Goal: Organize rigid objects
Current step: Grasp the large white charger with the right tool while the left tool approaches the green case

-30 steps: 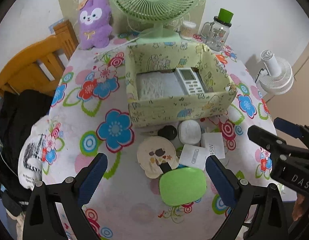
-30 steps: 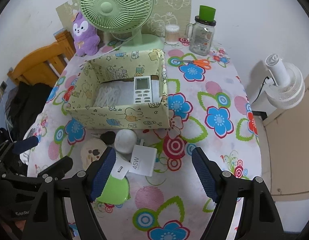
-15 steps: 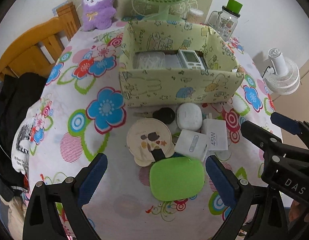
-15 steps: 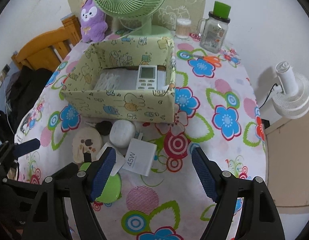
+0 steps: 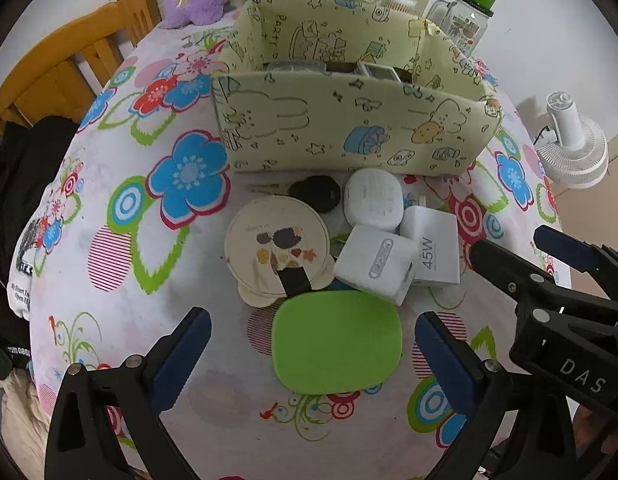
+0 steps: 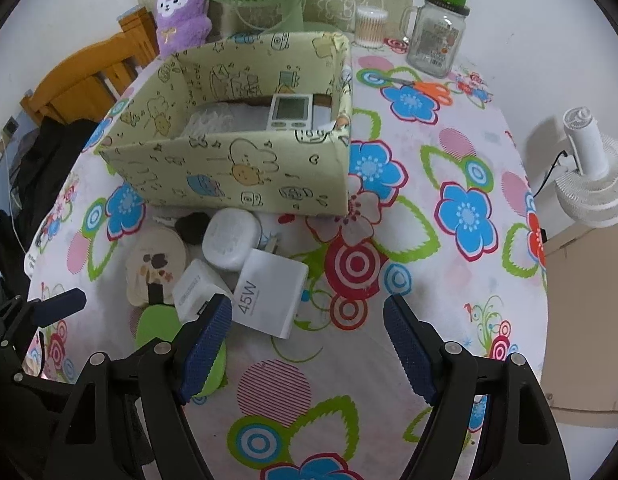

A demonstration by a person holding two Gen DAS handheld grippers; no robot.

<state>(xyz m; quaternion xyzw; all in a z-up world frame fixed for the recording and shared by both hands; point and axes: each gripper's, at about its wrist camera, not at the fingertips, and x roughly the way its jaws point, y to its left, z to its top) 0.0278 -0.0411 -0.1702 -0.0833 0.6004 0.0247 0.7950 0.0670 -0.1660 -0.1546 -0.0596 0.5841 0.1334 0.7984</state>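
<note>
- Now lower on both sides than a second ago, table looming larger in both wrist views.
- Left gripper (image 5: pixel 309 344) spread wide, nothing pinched, straddling the green case (image 5: pixel 337 342), which sits dead centre between the blue pads.
- Right gripper (image 6: pixel 307 344) equally wide and empty, hanging over bare flowered tablecloth (image 6: pixel 429 280); 45W charger (image 6: pixel 269 292) just off at ten o'clock, near the left-hand pad.
- Just past the green case: round compact (image 5: pixel 277 248) at eleven o'clock, smaller white charger (image 5: pixel 375 262) at one o'clock, touching the case's far edge.
- Further on: black key fob (image 5: pixel 315 192) and white earbud case (image 5: pixel 373 204), tight against the box front.
- Furthest: yellow cartoon box (image 5: pixel 349 132) at twelve o'clock, remote (image 6: pixel 291 110) already inside.
- Looks like a double descent toward first picks; nothing gripped yet, whole cluster waiting outside the box.
</note>
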